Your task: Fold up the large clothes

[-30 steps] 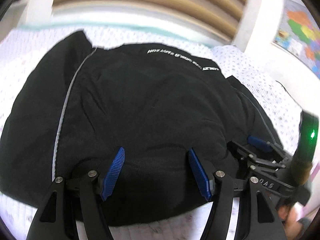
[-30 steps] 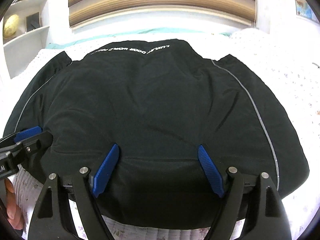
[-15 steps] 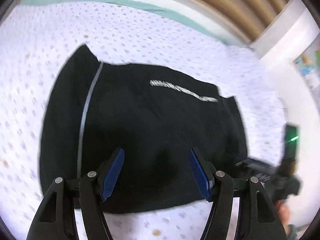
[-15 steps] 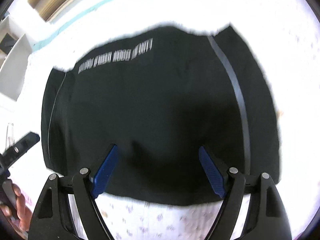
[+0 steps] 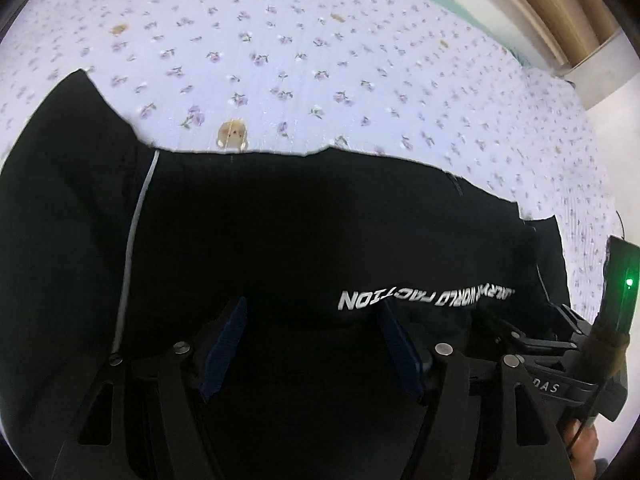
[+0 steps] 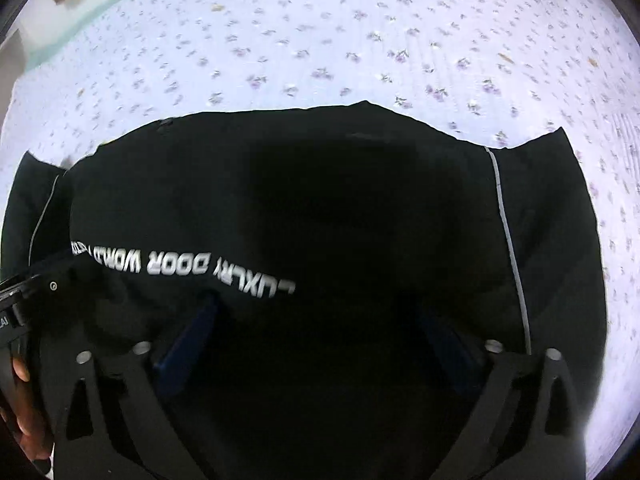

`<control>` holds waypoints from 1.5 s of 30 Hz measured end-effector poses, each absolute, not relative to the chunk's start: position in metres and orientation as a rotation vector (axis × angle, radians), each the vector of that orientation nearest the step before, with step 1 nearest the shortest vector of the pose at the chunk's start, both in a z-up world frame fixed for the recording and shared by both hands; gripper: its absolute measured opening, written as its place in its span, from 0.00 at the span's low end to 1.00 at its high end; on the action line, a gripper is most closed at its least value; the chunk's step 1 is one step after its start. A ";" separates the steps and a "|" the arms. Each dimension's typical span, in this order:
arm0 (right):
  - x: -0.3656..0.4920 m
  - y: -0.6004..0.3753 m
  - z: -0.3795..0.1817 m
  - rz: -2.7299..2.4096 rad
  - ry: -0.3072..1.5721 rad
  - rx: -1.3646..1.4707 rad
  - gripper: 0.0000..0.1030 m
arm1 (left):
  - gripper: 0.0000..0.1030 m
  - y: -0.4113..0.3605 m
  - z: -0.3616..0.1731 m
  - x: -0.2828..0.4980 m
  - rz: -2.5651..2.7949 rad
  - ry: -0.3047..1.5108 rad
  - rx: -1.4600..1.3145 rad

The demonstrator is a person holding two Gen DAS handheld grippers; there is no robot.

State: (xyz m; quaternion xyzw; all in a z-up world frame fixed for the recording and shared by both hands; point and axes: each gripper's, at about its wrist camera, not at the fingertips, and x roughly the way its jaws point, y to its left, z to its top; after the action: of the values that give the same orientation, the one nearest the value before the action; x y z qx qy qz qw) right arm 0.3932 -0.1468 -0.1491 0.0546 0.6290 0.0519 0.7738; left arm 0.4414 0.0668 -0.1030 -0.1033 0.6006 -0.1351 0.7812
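Black fleece-like jacket with white lettering and pale piping [image 5: 304, 248]: lies on the bed, on the white quilted bedspread with small purple flowers [image 5: 320, 60], folded so that the lettered edge runs across the near part of both wrist views.

Left gripper [image 5: 312, 348]: blue-padded fingers [image 5: 226, 344] spread wide, dark cloth under and between them. Whether any fabric is caught against a pad cannot be told; no pinch visible. The lettering [image 5: 424, 296] sits just beyond the right-hand pad.

Right gripper [image 6: 316, 340]: fingers [image 6: 188, 336] likewise spread, in shadow against the cloth; pads dim, contact with the fabric not readable. The other gripper's body shows at the left edge of this view, with part of the person's hand [image 6: 24, 400] below it.

Outward: grey-white piping [image 5: 132, 248] runs down the jacket's left side in the left view; its counterpart [image 6: 508, 240] runs down the right side in the right view. Far edge of the garment is an uneven line against the bedspread, with sleeve portions projecting at both outer corners. A small tan bear-like motif [image 5: 233, 134] on the bedspread touches that far edge.

Handling, judged: soft and thick, no stiffness, drapes and bunches; probably moderate weight for a garment, not slippery. Layers may slide apart if only the top one is taken. Best hold: at a folded edge or near the piping seams, pinching all layers, one gripper toward each side, so the span lifts evenly.
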 end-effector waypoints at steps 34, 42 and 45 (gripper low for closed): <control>0.293 -0.347 -0.129 0.134 1.323 0.492 0.95 | 0.69 0.265 -0.114 0.378 -0.415 1.368 -0.670; 0.308 -0.337 -0.166 0.219 1.363 0.581 0.95 | 0.69 0.253 -0.139 0.387 -0.470 1.407 -0.711; 0.313 -0.336 -0.179 0.256 1.369 0.651 0.95 | 0.69 0.254 -0.146 0.389 -0.489 1.405 -0.751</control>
State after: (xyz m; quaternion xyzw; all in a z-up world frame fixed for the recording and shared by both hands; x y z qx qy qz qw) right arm 0.3133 -0.3361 -0.1786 0.2943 0.6190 0.1156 0.7189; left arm 0.3895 0.2538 -0.1462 -0.3334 0.6240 -0.2170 0.6726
